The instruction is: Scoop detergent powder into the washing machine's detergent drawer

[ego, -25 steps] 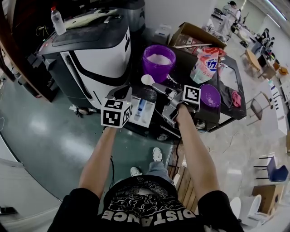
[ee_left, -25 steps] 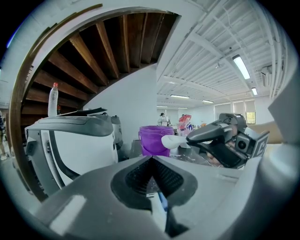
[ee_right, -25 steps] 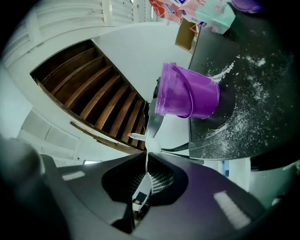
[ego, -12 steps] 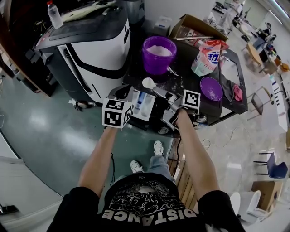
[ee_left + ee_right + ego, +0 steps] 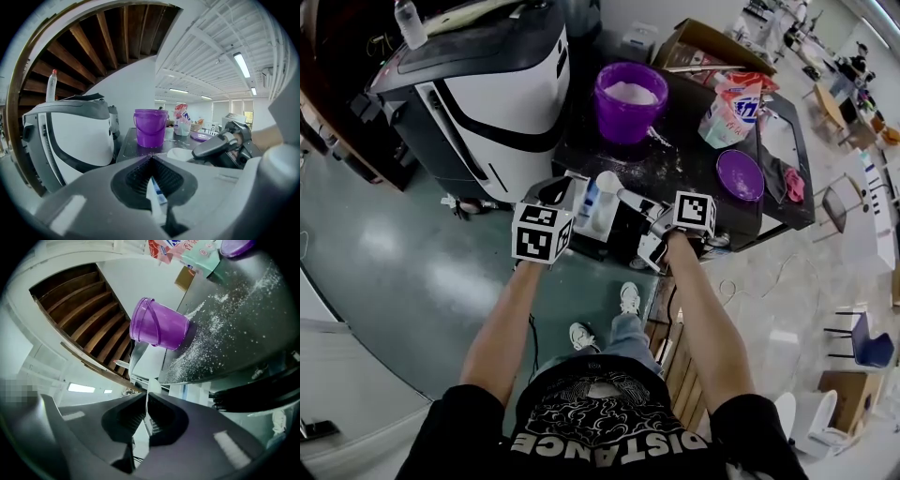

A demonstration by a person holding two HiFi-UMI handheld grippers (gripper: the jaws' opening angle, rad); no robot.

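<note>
The white detergent drawer [image 5: 587, 223] with a blue insert stands pulled out from the front of the dark washing machine [image 5: 694, 164]. My left gripper [image 5: 561, 194] is shut on the drawer's edge [image 5: 157, 195]. My right gripper [image 5: 645, 207] is shut on the handle of a white scoop [image 5: 607, 181], whose bowl hangs just over the drawer. The right gripper view shows the scoop [image 5: 152, 386] edge-on past the jaws. The purple bucket [image 5: 628, 101] holding white powder stands on the machine's top, behind the drawer.
Spilled powder [image 5: 206, 329] dusts the dark top. A detergent bag [image 5: 737, 111] and a purple lid [image 5: 739, 175] lie to the right of the bucket. A large white-and-black machine [image 5: 502, 94] stands at the left. Below lies a green floor [image 5: 412, 281].
The scoop has come down and nearer, from in front of the bucket to just over the drawer. The left gripper has kept its hold on the drawer.
</note>
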